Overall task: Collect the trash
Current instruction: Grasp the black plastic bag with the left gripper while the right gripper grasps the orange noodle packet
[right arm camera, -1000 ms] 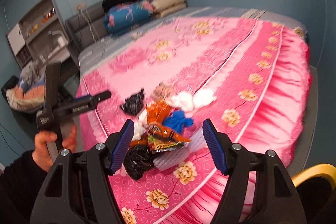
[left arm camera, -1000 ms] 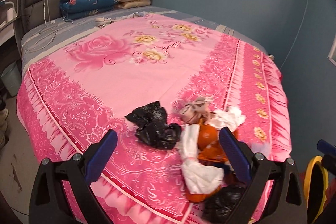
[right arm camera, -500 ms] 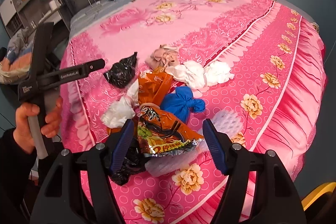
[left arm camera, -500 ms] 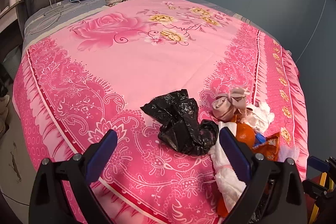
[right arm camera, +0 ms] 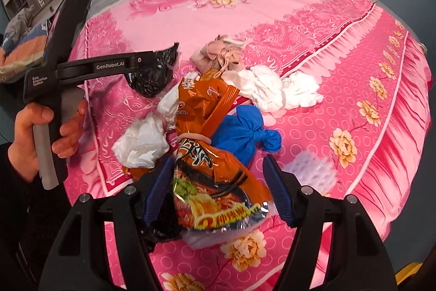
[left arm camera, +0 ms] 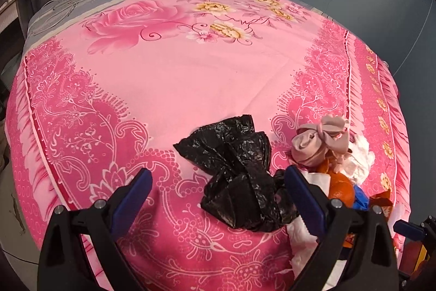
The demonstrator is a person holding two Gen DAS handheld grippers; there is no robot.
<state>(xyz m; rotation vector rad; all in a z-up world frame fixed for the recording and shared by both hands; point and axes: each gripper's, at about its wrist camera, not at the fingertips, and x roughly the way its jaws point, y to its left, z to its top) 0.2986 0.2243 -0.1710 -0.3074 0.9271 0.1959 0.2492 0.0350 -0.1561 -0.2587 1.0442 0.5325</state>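
While both claws gape empty, left claw (left arm camera: 218,190) by black bag (left arm camera: 239,171), right claw (right arm camera: 218,190) astride noodle packet (right arm camera: 215,187).

Both wrist views angled down, close over the bed (left arm camera: 174,89), sharing the trash pile (right arm camera: 207,111), right view showing left claw (right arm camera: 152,64).

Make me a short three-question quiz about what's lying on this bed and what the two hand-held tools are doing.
1. True or false: the right tool is clamped shut on the blue knotted bag.
2. Which piece of trash lies between the left tool's open fingers: A) black plastic bag, B) white tissue, C) noodle wrapper?
3. Fill in: the orange noodle wrapper sits between the fingers of the ____ tool.

Key: 1 false; 2 A; 3 right.
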